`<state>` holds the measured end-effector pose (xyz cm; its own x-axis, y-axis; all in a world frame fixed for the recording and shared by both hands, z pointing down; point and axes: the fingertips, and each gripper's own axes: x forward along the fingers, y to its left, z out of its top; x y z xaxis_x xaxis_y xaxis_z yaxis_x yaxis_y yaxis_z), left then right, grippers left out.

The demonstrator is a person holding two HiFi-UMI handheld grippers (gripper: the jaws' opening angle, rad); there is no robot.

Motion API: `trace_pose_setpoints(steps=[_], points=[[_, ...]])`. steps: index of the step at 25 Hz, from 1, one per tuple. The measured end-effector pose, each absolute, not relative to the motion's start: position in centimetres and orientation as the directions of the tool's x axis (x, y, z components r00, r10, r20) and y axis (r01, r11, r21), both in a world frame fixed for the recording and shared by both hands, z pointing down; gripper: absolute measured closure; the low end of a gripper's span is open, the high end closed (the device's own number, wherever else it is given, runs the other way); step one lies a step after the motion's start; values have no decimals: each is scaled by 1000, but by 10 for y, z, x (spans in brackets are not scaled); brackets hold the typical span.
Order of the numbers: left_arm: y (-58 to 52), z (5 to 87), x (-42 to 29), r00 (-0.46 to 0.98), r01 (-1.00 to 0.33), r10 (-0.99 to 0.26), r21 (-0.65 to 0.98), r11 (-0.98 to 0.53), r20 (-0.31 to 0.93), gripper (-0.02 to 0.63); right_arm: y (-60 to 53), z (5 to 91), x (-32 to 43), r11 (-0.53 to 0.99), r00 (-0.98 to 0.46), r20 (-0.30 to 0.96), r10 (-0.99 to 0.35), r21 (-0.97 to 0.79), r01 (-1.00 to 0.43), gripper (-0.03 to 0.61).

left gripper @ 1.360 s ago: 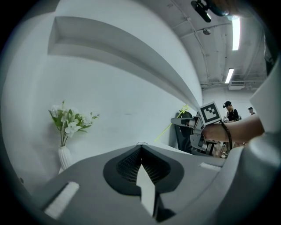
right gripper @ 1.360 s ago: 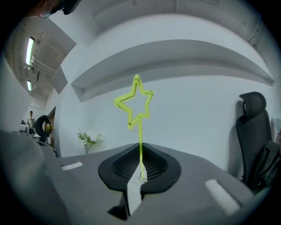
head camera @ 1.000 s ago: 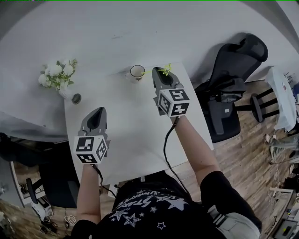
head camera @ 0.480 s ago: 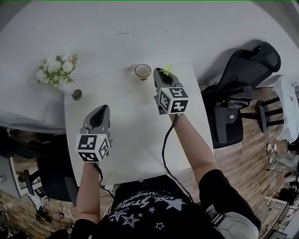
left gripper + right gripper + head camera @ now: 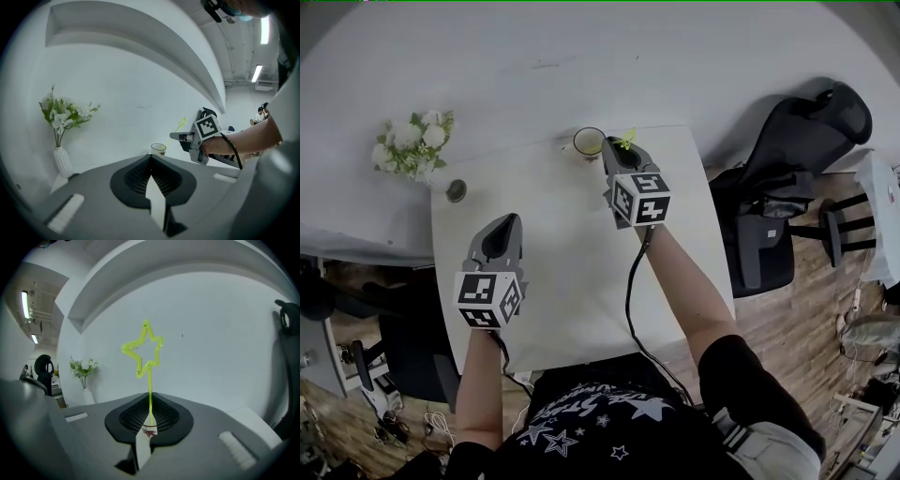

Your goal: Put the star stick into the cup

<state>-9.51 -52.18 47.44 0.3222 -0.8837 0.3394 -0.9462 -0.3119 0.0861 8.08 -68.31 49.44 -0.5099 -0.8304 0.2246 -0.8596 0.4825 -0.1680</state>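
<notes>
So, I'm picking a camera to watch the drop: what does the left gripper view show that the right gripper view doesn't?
Only the left gripper view: the right gripper seen from outside, the whole clear glass cup just left of its tip, and the left gripper with its own jaws shut and empty. Only the right gripper view: the stem of the yellow-green star stick clamped between that gripper's jaws, and a black office chair at the right edge. Both: the star stick and the white vase of flowers.
</notes>
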Motion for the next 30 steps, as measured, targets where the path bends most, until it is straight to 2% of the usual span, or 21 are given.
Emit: trace_pose_setpoints(steps=[25,30], points=[[-514,478,-97,325,-944,-873,78,-319,363,611,-690,529,85,407,-479,288,-829,-275,-871,541],[-513,476,-98,327,-944,-874,80,-320,359,611,-686,534,89,390,-472,293,-831,-297,-872,486]])
